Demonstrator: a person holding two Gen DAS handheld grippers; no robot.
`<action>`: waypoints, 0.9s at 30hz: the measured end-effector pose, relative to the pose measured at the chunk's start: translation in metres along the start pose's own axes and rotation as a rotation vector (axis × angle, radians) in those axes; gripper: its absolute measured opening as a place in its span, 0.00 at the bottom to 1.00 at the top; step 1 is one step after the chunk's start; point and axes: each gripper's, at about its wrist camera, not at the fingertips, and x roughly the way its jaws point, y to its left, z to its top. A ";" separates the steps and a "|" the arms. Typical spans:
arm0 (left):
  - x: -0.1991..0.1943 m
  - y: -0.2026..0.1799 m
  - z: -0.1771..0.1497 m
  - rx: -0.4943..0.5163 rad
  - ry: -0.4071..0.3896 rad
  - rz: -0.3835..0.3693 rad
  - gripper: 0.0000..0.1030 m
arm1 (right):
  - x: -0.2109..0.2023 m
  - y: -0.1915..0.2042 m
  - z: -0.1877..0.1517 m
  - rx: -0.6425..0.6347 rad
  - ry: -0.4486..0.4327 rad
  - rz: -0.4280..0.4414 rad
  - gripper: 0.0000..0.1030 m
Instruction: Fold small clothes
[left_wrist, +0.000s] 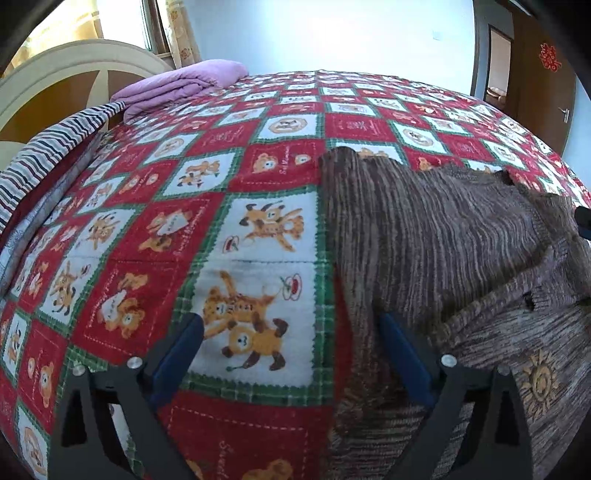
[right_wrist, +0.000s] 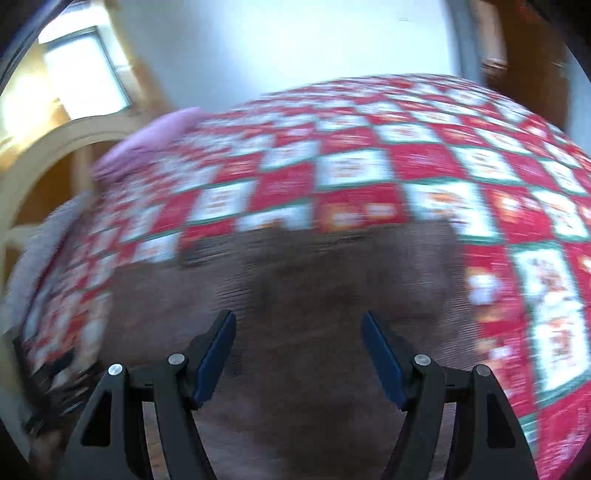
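Lying at 3 o'clock: brown sweater (left_wrist: 436, 229) on bed quilt (left_wrist: 207, 177) | left gripper (left_wrist: 291, 328) released | right gripper (right_wrist: 298, 328) released, view blurring | purple blanket (left_wrist: 181, 86) sharp only in left view

The whole right wrist view was smeared by motion blur: the brown sweater (right_wrist: 295, 288) showed no knit detail, and the bedspread (right_wrist: 354, 166) pictures were unreadable. In the left wrist view, the sweater (left_wrist: 443, 236) ran off the right and bottom edges.
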 end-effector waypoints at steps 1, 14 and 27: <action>0.000 0.001 -0.001 -0.002 0.002 0.001 0.98 | 0.003 0.015 -0.003 -0.039 0.010 0.029 0.63; -0.020 0.023 0.006 -0.078 -0.019 -0.064 0.98 | 0.019 0.064 -0.061 -0.258 0.210 0.100 0.41; 0.026 -0.022 0.033 0.032 0.092 -0.046 1.00 | 0.017 0.049 -0.077 -0.251 0.085 0.038 0.41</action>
